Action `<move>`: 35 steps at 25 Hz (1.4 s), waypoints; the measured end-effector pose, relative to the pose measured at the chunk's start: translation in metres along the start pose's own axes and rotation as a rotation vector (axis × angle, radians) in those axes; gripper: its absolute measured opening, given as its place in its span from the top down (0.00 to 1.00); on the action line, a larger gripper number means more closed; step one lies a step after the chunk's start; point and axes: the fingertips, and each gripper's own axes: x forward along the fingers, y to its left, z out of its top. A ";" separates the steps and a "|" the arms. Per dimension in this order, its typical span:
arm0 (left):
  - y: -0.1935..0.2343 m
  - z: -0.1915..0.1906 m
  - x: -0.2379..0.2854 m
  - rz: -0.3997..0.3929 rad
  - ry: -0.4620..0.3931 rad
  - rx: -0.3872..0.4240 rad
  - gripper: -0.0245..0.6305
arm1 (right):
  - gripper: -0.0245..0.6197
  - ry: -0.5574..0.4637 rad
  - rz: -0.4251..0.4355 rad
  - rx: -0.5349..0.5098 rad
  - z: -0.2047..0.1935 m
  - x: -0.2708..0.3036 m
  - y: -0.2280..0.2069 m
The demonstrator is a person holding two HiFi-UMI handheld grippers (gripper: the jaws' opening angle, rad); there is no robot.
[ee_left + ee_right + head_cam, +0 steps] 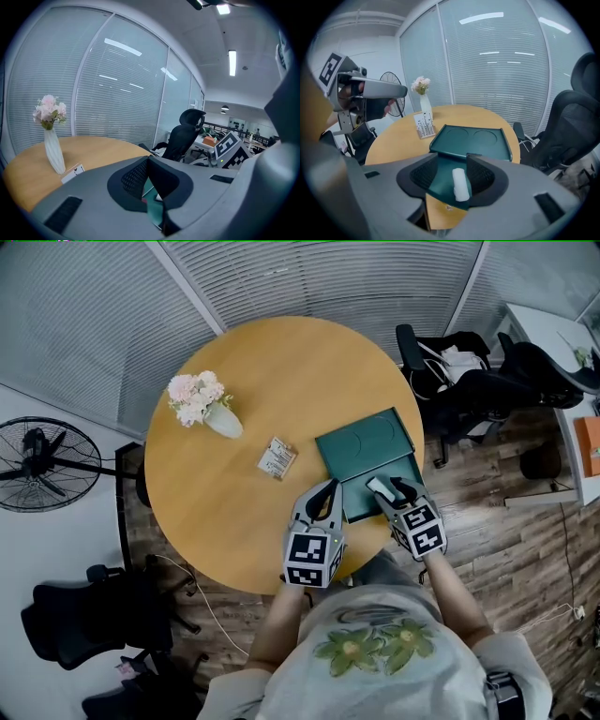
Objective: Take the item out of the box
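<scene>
One white item [460,183] still in its box [439,182]

The right claw [453,157] stands wide apart, and the small cylindrical item lies between its mesh-textured pads on the smooth dark-green floor of the shallow box. Just beyond it the flat lid [471,140], pressed with two round recesses, lies open. The left claw [148,161] has its tips drawn together at the box's left edge. The round wooden tabletop [234,502] also carries a white vase [223,421] of pink flowers and a small printed card pack [277,457].
</scene>
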 end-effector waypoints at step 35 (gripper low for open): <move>0.025 -0.021 0.014 0.046 0.069 -0.043 0.97 | 0.63 0.353 0.028 -0.048 -0.081 0.076 -0.022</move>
